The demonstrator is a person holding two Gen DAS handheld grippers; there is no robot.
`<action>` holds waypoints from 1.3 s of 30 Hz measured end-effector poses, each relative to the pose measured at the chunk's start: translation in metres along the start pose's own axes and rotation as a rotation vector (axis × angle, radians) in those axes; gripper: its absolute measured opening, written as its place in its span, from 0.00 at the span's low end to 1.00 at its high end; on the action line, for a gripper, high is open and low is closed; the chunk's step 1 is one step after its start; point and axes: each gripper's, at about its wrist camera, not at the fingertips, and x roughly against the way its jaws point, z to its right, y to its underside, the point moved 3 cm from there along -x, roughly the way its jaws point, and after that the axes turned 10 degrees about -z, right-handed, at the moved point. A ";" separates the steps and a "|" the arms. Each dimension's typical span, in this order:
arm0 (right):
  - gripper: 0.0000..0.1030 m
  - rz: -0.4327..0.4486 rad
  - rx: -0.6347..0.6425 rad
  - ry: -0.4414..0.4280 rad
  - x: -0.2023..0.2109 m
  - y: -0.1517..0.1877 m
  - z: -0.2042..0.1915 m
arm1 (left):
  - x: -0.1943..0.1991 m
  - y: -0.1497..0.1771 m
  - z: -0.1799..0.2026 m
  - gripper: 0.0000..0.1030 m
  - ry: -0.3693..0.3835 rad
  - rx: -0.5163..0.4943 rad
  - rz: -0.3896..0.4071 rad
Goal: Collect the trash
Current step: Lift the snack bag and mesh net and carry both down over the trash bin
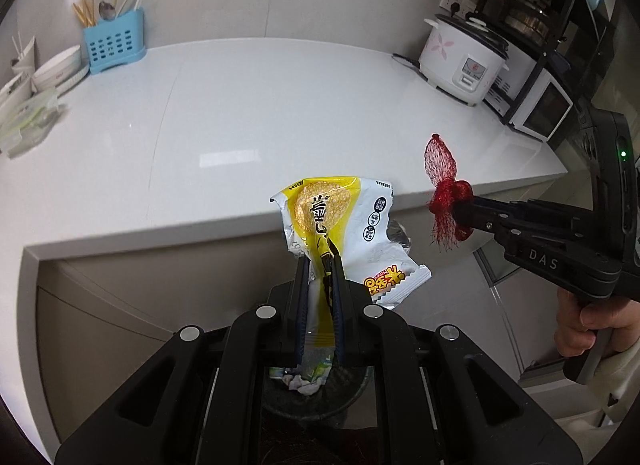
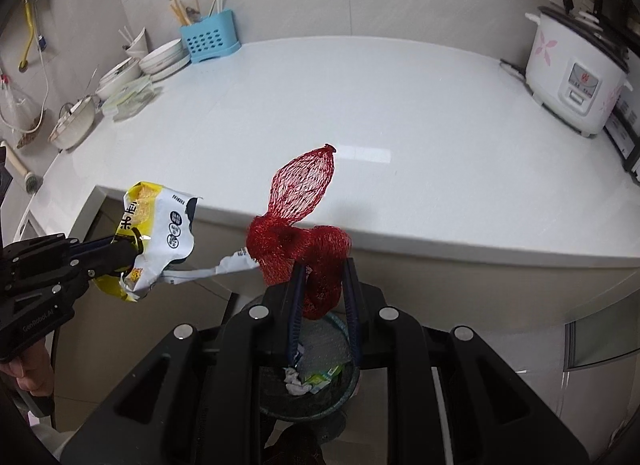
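Directly below both my grippers I see the dark trash bin (image 2: 308, 393), already holding crumpled paper. My left gripper (image 1: 318, 265) is clamped on a crinkled yellow-and-white snack wrapper (image 1: 340, 225), my right gripper (image 2: 322, 277) on a bunched red mesh net bag (image 2: 304, 221). Both hang off the white countertop (image 2: 360, 105) edge, roughly equally near the bin.

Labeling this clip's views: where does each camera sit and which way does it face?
Left wrist: on the left gripper, angled down past the snack wrapper at the counter; right gripper and hand show.
Right wrist: on the right gripper, angled down past the red net; left gripper shows.
Shared: counter, rice cooker, trash bin.
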 end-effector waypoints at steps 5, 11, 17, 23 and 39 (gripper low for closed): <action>0.17 -0.040 0.009 -0.011 -0.021 0.022 -0.007 | -0.019 0.027 -0.005 0.09 -0.009 -0.015 -0.029; 0.17 -0.098 0.022 -0.012 -0.053 0.044 -0.015 | -0.051 0.048 -0.020 0.09 -0.012 0.025 -0.083; 0.17 -0.164 0.009 -0.014 -0.090 0.061 -0.017 | -0.091 0.058 -0.030 0.09 -0.028 0.061 -0.154; 0.17 -0.225 0.003 -0.009 -0.118 0.072 -0.018 | -0.119 0.065 -0.035 0.09 -0.029 0.087 -0.213; 0.18 -0.309 -0.020 -0.009 -0.146 0.096 -0.013 | -0.170 0.093 -0.025 0.16 -0.041 0.063 -0.366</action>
